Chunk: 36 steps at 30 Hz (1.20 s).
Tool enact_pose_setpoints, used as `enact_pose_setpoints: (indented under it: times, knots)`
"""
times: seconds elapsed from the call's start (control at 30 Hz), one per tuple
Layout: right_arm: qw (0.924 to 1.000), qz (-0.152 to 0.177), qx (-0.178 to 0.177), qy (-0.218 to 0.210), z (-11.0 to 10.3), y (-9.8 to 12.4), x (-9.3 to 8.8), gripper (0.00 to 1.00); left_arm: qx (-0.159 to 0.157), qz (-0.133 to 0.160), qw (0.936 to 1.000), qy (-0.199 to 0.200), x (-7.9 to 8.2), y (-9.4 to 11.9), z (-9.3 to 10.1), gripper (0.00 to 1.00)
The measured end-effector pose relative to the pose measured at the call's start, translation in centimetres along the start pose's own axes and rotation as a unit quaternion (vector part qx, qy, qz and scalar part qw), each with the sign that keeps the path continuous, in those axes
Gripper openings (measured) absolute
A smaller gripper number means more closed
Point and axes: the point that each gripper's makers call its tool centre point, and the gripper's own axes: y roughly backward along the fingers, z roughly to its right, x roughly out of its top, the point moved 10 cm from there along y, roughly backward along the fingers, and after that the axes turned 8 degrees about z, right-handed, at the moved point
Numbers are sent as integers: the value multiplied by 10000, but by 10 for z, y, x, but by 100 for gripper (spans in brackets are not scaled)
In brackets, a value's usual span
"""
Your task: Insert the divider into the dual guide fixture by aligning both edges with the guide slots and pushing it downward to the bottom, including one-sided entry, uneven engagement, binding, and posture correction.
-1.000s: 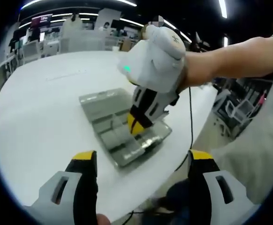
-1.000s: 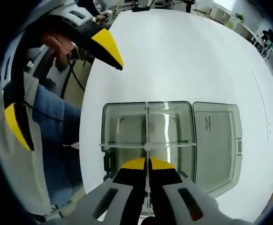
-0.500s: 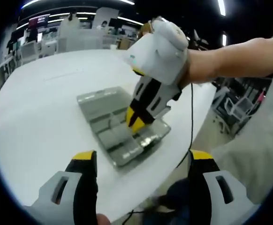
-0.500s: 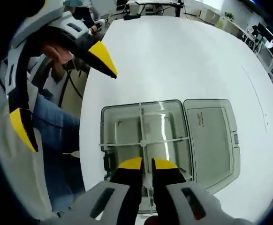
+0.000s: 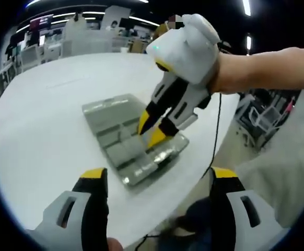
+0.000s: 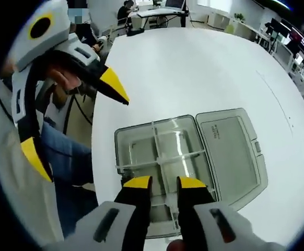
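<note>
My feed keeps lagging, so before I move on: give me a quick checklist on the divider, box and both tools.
1. Right tool let go of divider: ok, open, jaws apart above it.
2. Divider standing in box: ok, upright, crossing the other partition.
3. Divider pushed to bottom: cannot tell.
4. Box lid out of the way: ok, lying open beside it.
5. Left tool clear of box: ok, open, holding nothing.

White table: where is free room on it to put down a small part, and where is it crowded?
The white table is bare beyond the clear box and its open lid, up to the far edge. It is crowded at the near edge: the open right gripper hangs over the box, and the open left gripper is beside it.
</note>
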Motion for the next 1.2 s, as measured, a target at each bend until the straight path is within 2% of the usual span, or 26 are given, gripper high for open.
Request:
enact_pose_setpoints:
  times: [0.37,0.57,0.83,1.2]
  knots:
    - [9976,511,-227,-412,-9,10,1,31,106,-110,9998,98,-5,-1,-5,77]
    - [9952,653,-317,-652,-16,15,-3,34,146,-104,9997,182,-4,-1,-7,77]
    - [9885,975,-500,-1043,-23,23,-6,41,189,-96,9995,217,-5,1,-8,78]
    - [9798,1146,-692,-1483,-39,29,-18,52,267,-106,9993,220,-8,3,-7,78]
